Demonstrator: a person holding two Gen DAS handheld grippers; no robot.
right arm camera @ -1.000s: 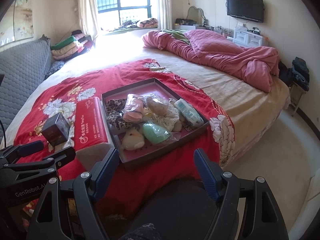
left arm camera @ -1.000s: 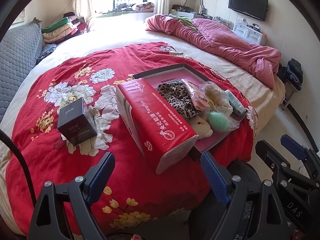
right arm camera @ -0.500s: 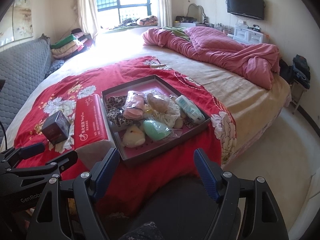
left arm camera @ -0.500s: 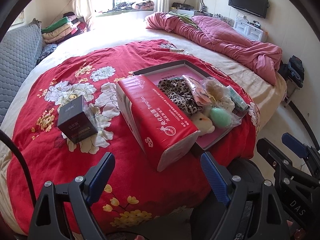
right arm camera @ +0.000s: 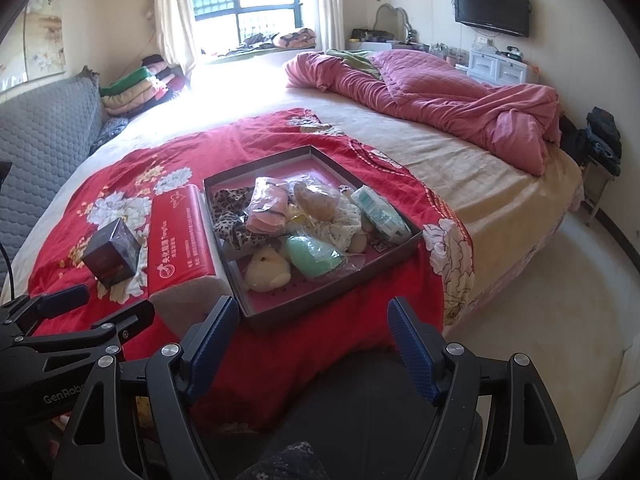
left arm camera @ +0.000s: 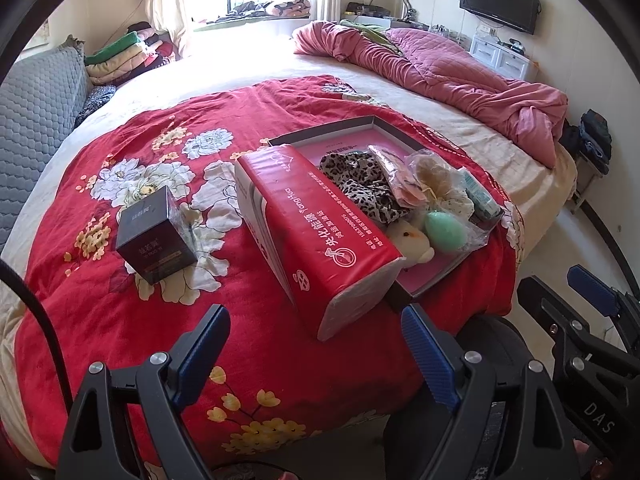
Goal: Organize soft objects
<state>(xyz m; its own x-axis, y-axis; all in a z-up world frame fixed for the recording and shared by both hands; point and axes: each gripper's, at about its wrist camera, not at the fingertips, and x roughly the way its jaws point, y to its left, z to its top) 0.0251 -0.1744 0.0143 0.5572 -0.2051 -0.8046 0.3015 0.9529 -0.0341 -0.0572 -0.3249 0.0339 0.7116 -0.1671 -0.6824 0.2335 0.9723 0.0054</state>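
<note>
Red floral bedspread (left arm camera: 120, 300) is sitting slightly nearer than before; both the left gripper (left arm camera: 316, 344) and right gripper (right arm camera: 310, 330) are hanging released, the tray (right arm camera: 332, 300) of soft items apparently just ahead.

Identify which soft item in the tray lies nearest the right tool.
The cream plush toy, at the tray's near end beside the mint-green sponge. The leopard-print cloth, pink bagged item and wipes pack all sit farther back.

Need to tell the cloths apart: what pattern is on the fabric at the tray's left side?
Leopard print fabric, brown and black spots on cream; clearest in the right wrist view.
</note>
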